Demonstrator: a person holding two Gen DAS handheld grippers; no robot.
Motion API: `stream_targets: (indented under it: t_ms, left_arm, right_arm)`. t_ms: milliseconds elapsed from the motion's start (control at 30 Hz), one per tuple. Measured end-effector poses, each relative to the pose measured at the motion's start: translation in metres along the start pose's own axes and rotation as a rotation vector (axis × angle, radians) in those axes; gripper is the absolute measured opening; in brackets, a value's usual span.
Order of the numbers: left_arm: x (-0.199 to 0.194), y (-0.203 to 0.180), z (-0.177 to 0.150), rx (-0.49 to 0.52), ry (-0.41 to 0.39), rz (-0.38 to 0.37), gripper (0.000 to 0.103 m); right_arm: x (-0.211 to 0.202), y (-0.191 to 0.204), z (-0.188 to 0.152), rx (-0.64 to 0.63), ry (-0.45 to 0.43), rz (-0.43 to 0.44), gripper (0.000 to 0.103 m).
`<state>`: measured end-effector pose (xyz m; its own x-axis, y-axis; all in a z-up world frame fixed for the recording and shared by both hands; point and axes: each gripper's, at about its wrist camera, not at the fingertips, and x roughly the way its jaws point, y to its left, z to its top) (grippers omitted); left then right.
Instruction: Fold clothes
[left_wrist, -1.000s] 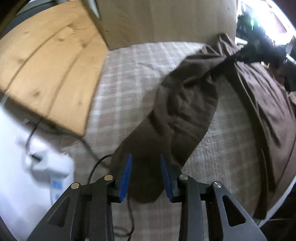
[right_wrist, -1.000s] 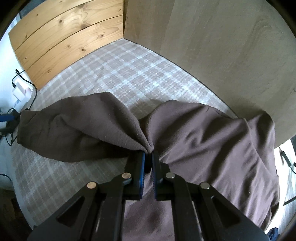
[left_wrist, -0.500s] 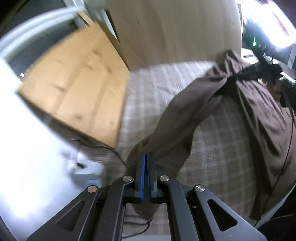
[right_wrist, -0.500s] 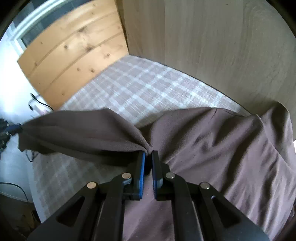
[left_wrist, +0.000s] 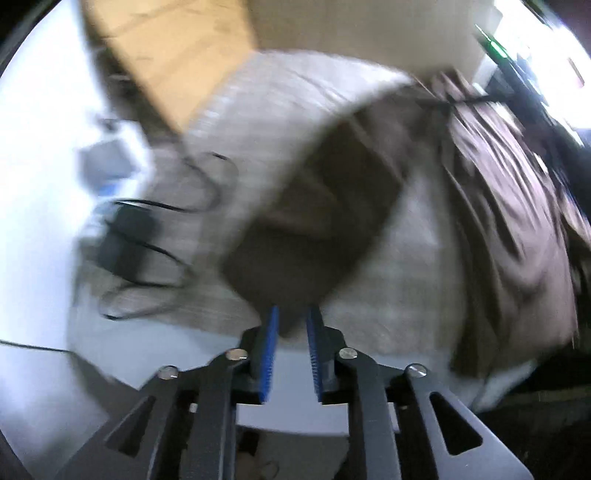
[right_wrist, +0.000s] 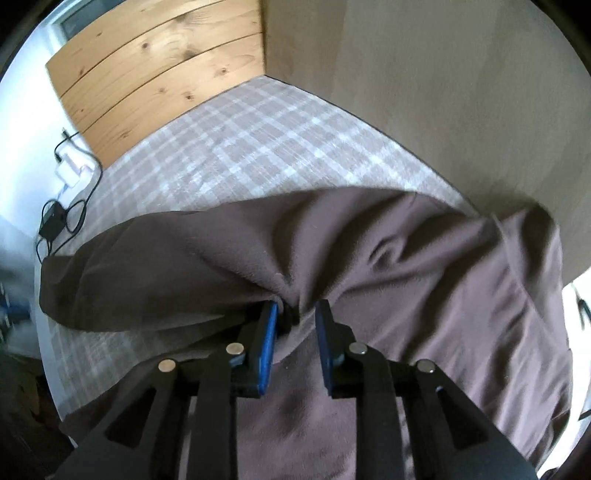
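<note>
A dark brown garment (right_wrist: 424, 280) lies spread on a plaid-covered bed (right_wrist: 258, 147). One sleeve (right_wrist: 147, 266) stretches to the left across the bed. In the blurred left wrist view the sleeve end (left_wrist: 317, 221) lies just ahead of my left gripper (left_wrist: 291, 325), whose jaws stand apart with the cloth edge between them. My right gripper (right_wrist: 295, 314) is open over a bunched fold where the sleeve meets the body; the cloth still touches the left pad.
A wooden headboard (right_wrist: 159, 70) and a pale panel (right_wrist: 443, 92) bound the bed at the back. A black adapter with cables (right_wrist: 55, 218) and a white plug block (right_wrist: 72, 166) lie by the bed's left edge.
Both grippers have opened: the left let go of the sleeve end and the right released the bunched fold. The sleeve has dropped onto the bed. The left view is swinging, blurred.
</note>
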<state>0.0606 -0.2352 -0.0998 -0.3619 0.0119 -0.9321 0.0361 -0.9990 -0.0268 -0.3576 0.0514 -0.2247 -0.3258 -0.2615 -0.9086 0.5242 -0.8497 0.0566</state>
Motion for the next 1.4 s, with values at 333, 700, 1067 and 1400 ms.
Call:
stream_targets:
  t_ms: [333,700,1067,1400]
  left_arm:
    - [0.041,0.001,0.006,-0.025,0.066,-0.107,0.024]
    - [0.0,0.009,-0.039,-0.123,-0.021,-0.091,0.025]
    - [0.011,0.029,-0.043,-0.18,-0.069,-0.093,0.025]
    - [0.041,0.03,-0.017,-0.123,-0.042,-0.087,0.026]
  right_arm:
    - [-0.023,0.04,0.011,-0.058,-0.068,0.012,0.021]
    - [0.013,0.25,0.044,-0.512,-0.036,0.455,0.031]
    - [0.069,0.297,0.037,-0.807,0.181,0.482,0.024]
    - [0.074,0.262,0.028,-0.785,0.17,0.363,0.0]
